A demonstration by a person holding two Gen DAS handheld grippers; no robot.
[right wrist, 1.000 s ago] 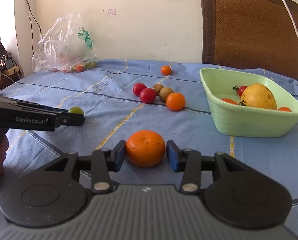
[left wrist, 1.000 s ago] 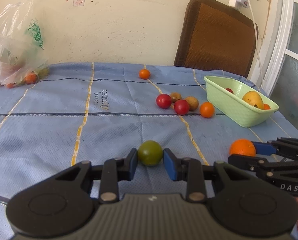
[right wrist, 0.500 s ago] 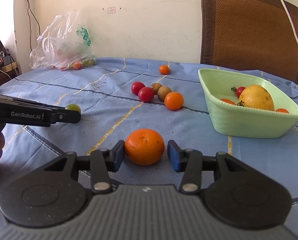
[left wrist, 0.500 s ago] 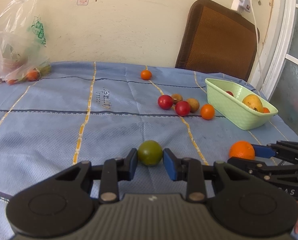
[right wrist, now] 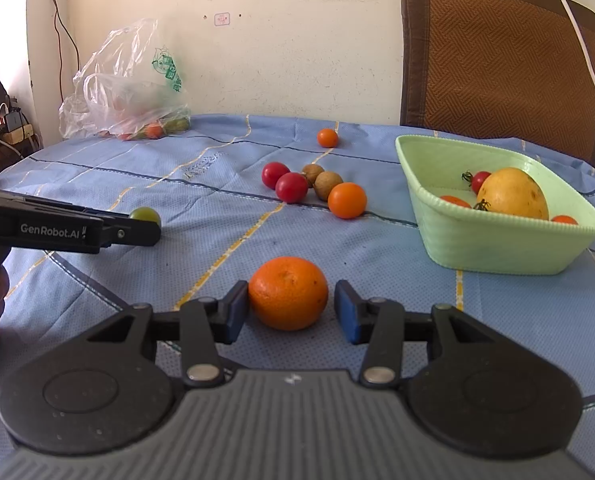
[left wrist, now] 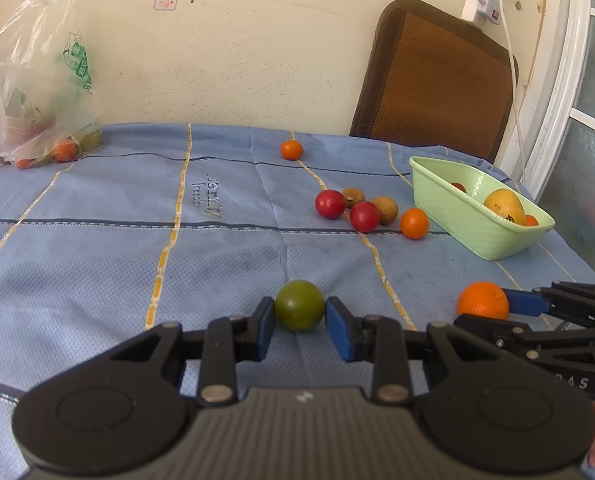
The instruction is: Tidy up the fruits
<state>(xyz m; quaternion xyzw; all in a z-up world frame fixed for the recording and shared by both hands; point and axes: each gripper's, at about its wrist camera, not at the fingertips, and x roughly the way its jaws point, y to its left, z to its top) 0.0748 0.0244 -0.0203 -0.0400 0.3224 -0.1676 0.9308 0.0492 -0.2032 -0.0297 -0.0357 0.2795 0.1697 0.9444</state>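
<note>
- The step in hand looks like a double pick-up: each gripper is lined up on one loose fruit, and neither fruit is lifted off the blue tabletop (left wrist: 97, 240) yet.
- The left gripper (left wrist: 299, 322) has its jaws apart around the green fruit (left wrist: 299, 305) — the blue pads sit just beside its flanks, close to touching, but it is not clamped.
- The right gripper (right wrist: 293, 309) also has its jaws apart, straddling the orange (right wrist: 288, 293); one pad is at the peel, the other shows a clear gap.
- Next, by my reading, each gripper needs to close squarely across the widest part of its fruit, lift, and carry it to the green basket (right wrist: 497, 248) at the right — round fruit can roll away if a pad pushes off-centre.
- The basket already holds a large yellow fruit (right wrist: 513, 194), a small stemmed tomato and some orange pieces, so room is limited beside them.
- Loose between the grippers and the far edge: two red tomatoes (right wrist: 283, 181), two brown fruits, a small orange one (right wrist: 347, 200), and another small orange one (right wrist: 327, 137) further back.
- These lie clear of the right gripper's path to the basket; the left gripper's path crosses near the right gripper.
- A plastic bag (right wrist: 129, 92) of produce sits at the far left, a chair (right wrist: 505, 48) behind the tabletop.
</note>
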